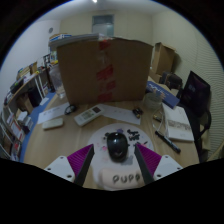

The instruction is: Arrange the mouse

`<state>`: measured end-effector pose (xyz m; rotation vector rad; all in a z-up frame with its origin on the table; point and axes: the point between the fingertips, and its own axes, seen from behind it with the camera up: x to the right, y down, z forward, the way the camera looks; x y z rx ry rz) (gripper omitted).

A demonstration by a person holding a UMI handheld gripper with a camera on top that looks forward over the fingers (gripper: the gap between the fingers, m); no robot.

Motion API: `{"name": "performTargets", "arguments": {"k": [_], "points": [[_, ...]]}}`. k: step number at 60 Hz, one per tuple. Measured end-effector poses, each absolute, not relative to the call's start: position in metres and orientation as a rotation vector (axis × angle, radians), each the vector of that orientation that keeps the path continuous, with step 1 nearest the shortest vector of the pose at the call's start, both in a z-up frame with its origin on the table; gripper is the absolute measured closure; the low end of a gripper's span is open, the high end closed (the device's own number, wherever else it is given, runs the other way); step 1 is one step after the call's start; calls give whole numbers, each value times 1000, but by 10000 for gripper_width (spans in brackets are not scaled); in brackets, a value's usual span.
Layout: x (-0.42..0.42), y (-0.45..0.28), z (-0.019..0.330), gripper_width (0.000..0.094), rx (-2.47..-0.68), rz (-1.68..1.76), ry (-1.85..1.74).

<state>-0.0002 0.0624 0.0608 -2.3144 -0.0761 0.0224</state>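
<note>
gripper (117, 160) fingers spread wide, purple pads (78, 158) facing in | black mouse (118, 145) between the fingertips, gap each side, resting on white mousepad (112, 176) | wooden desk (60, 130) | cardboard box (108, 66) well beyond | white keyboard (93, 114) ahead

Black mouse (118, 145); white mousepad (116, 172), purple lettering; brown cardboard box (104, 67); tan desk (60, 138)

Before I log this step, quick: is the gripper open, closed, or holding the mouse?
Gripper: open; the mouse lies on the white mat between the fingertips, gaps either side, not gripped.
</note>
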Motion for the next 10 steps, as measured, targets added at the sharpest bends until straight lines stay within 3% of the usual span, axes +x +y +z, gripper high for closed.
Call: {"name": "performTargets", "arguments": {"k": [10], "points": [[-42,-15,118,102,-2319,51,18]]}}
